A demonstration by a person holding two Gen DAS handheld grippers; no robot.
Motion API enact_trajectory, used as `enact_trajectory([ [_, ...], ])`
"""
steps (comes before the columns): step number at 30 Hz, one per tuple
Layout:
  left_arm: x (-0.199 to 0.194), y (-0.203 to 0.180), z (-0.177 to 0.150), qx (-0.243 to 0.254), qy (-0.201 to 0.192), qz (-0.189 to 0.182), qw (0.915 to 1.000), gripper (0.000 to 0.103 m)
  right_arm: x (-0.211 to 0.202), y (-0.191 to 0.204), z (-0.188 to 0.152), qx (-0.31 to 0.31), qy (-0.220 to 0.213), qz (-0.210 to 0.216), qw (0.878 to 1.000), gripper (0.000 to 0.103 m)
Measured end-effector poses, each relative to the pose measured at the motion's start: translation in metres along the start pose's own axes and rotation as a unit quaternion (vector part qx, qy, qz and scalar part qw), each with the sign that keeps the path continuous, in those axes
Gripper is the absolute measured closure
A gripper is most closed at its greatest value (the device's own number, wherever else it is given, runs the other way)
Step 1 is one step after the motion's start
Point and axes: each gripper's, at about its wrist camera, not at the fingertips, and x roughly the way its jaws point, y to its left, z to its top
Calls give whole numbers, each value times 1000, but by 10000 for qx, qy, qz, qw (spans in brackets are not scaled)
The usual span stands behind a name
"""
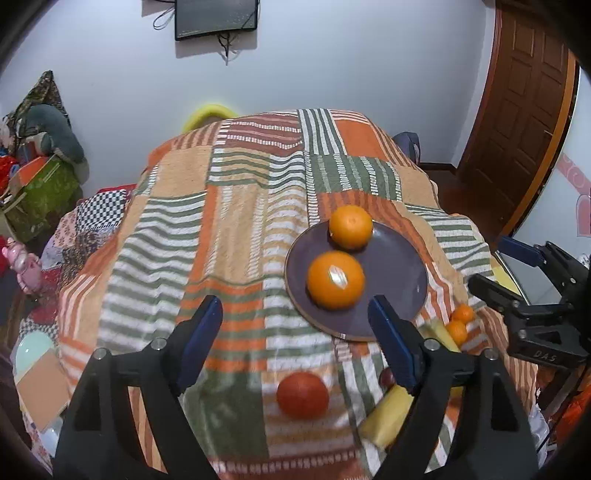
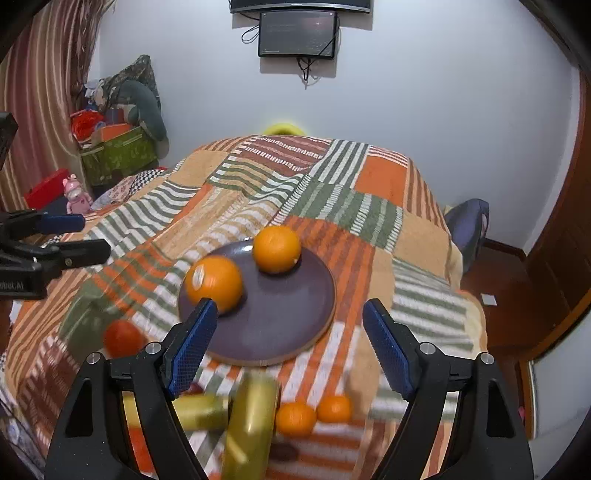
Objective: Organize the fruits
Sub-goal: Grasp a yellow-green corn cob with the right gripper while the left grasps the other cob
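Holding both tongs wide and empty, we hover over a bed spread with a striped patchwork blanket [image 1: 236, 206]. Our left gripper [image 1: 295, 343] hangs above the blanket's near edge, its blue pads [image 1: 201, 332] spread, with a red fruit [image 1: 303, 395] on the cloth below the gap. Our right gripper [image 2: 286, 347] is just as wide, above the near rim of a dark purple plate [image 2: 280, 325].

Two large oranges [image 2: 214, 282] sit on the plate's far-left part, close together. Fruit not yet plated lies near the blanket's near edge: two small mandarins [image 2: 295, 419] side by side, two yellow fruits, probably bananas [image 2: 251, 424] (blurred), and a dark plum-like piece half hidden behind a finger.

We judge the next step is lifting a loose fruit onto the plate. To do it well, we would centre the pads across the fruit's widest part and close gently, since round fruit rolls on soft cloth. The bananas crowd the mandarins, and the two grippers work close together.

Around the bed: a white wall, a screen [image 2: 297, 33], a wooden door [image 1: 524, 110], piled belongings at left.
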Motion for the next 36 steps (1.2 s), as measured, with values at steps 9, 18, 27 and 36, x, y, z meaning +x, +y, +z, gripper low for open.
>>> enact_trajectory([
  [9, -15, 1, -42, -44, 269, -80, 9996, 19, 0, -2, -52, 403, 640, 342, 9966, 32],
  [18, 5, -25, -69, 148, 800, -432, 9957, 19, 19, 6, -91, 680, 1188, 729, 9879, 57],
  [27, 42, -73, -80, 585, 1234, -695, 9882, 19, 18, 3, -100, 930, 1097, 970, 9848, 69],
  [36, 75, -93, -87, 780, 1676, -838, 9792, 35, -4, 3, -110, 887, 1086, 1005, 9850, 69],
])
